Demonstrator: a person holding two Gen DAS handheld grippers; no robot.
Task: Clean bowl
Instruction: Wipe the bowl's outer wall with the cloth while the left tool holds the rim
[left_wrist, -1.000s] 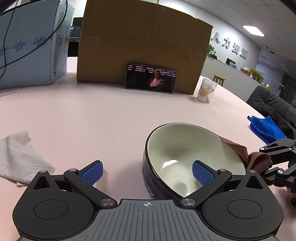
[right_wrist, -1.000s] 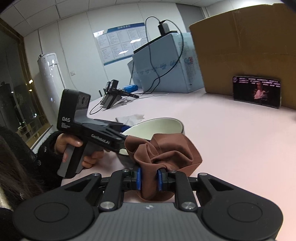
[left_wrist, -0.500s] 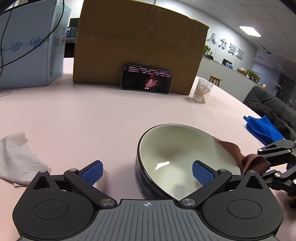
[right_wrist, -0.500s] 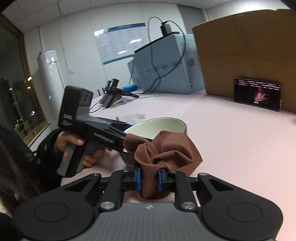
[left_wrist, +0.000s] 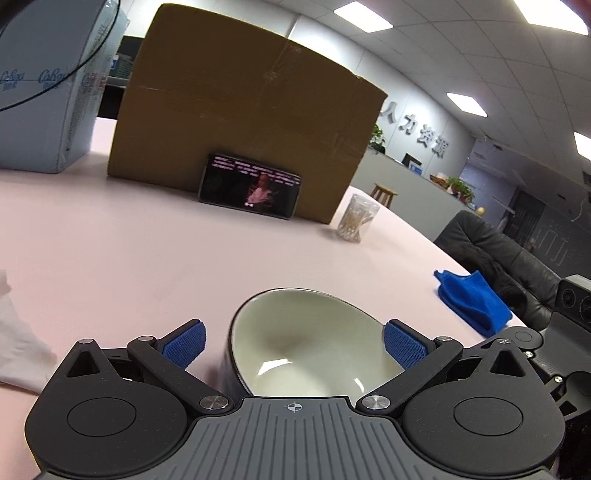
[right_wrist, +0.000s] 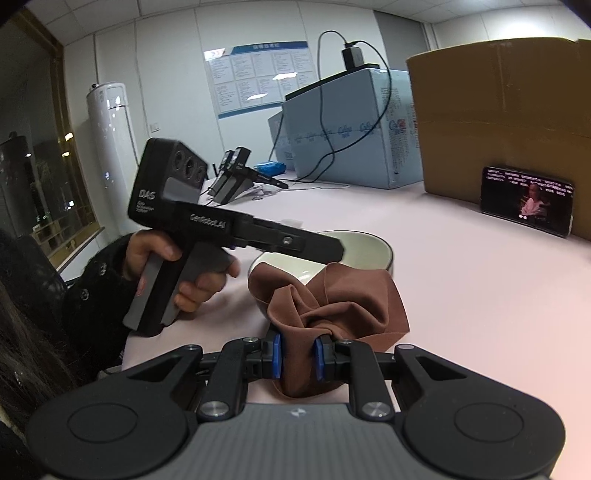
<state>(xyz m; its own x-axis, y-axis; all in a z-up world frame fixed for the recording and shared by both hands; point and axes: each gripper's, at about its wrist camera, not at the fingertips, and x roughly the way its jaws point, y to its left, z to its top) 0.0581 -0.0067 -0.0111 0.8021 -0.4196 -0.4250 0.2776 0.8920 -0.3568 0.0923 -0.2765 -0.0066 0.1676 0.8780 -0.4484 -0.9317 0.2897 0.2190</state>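
A bowl (left_wrist: 306, 343), dark outside and cream inside, sits on the pink table. In the left wrist view my left gripper (left_wrist: 293, 341) is open, its blue pads on either side of the bowl's near rim, not touching. In the right wrist view my right gripper (right_wrist: 298, 356) is shut on a bunched brown cloth (right_wrist: 332, 306), held just in front of the bowl (right_wrist: 354, 251). The left gripper body (right_wrist: 236, 229), held by a hand, reaches over the bowl there. The cloth does not show in the left wrist view.
A cardboard box (left_wrist: 243, 125) with a lit phone (left_wrist: 249, 192) leaning on it stands at the back. A jar of sticks (left_wrist: 356, 218), a blue cloth (left_wrist: 476, 302), white tissue (left_wrist: 18, 343) and blue-white cartons (right_wrist: 347, 125) lie around.
My left gripper has tilted up and moved in over the bowl's near rim. The brown cloth has left the bowl's right edge in the left wrist view. My right gripper keeps its hold.
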